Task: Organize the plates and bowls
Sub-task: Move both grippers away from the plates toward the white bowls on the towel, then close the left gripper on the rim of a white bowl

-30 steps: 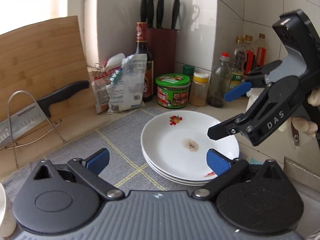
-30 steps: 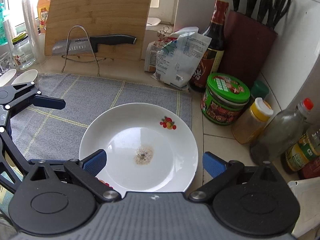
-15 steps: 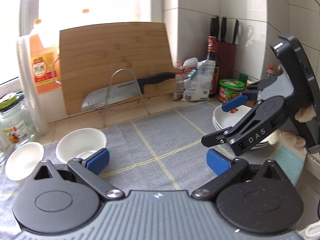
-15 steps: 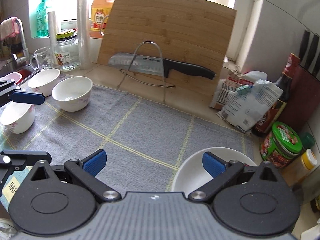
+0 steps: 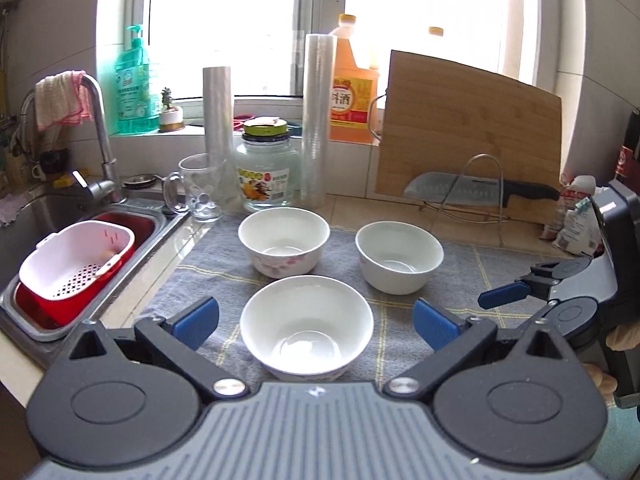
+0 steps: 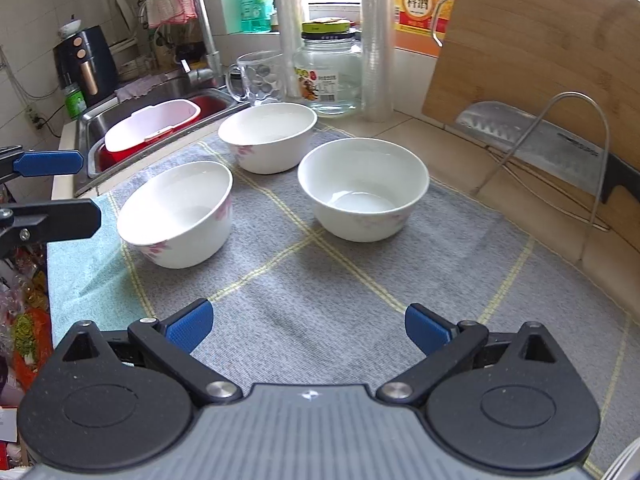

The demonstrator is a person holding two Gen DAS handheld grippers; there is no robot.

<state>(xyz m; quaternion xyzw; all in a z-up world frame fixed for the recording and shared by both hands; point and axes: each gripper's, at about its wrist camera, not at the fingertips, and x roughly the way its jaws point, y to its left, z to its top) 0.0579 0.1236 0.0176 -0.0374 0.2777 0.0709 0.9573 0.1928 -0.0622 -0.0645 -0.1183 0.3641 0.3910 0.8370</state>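
Left gripper (image 5: 314,322): jaws spread wide, holding nothing, straddling the near bowl (image 5: 307,326) without contact. Right gripper (image 6: 307,330): jaws equally wide, empty, over bare mat (image 6: 320,280).

Three white bowls stand upright and apart on the grey mat: near bowl at the front, left bowl (image 5: 284,240) and right bowl (image 5: 399,256) farther back. No plates are in view.

Handling, as judged: glazed ceramic, rigid, fairly heavy, slippery, liable to chip. Grip the rim wall, one finger inside and one outside; lower gently when nesting.

Beyond: a glass jar (image 5: 268,172) and a knife (image 5: 476,194) on its rack.
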